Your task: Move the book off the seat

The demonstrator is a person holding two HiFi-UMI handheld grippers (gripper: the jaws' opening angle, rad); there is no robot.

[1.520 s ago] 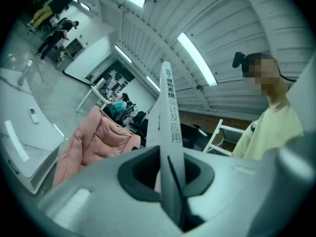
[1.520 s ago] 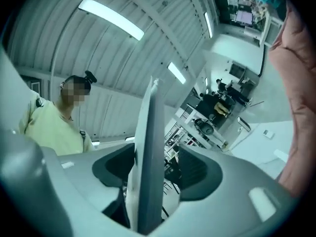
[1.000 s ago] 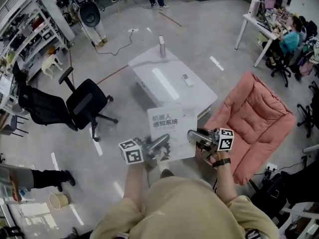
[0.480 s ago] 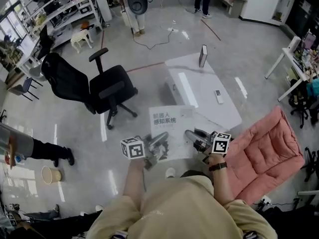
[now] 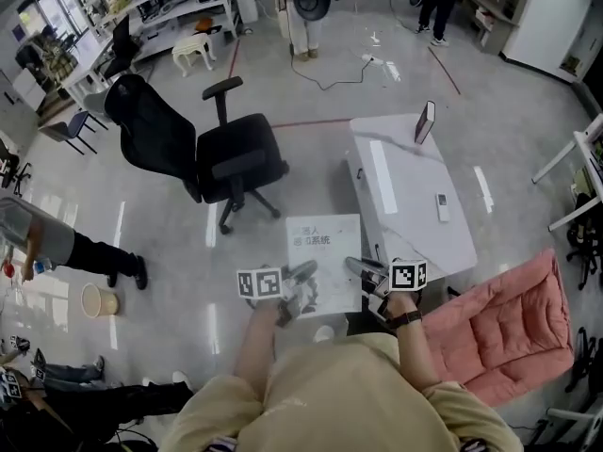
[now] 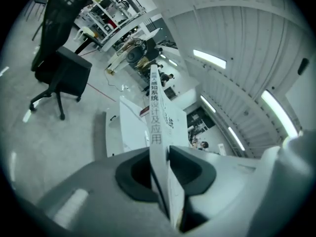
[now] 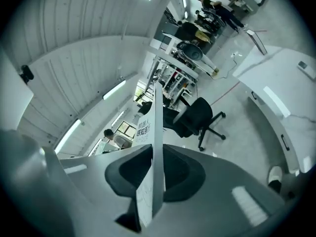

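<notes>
The person stands at the near-left corner of the white table [image 5: 415, 205] and holds the book [image 5: 323, 257] out flat in the air with 2 grippers. Its white cover faces up and its right edge is just beside the table's left side. The left gripper [image 5: 303, 276] has the book's near edge at the corner farther from the table. Its jaws are easing apart, yet the printed spine stands right between them and the pads touch it on both sides. The right gripper [image 5: 358, 266] takes the same near edge at the corner closer to the table, its jaws closed tight on the thin edge of the pages. The book is off the pink seat [image 5: 509, 323], which sits on the floor to the near-right of the table, well apart from the book. A black chair [image 5: 226, 168] stands on the floor left of the table. On the table there is 1 small remote [image 5: 442, 206] near the right edge and 1 slim slab [image 5: 426, 121] standing upright at the far end.
</notes>
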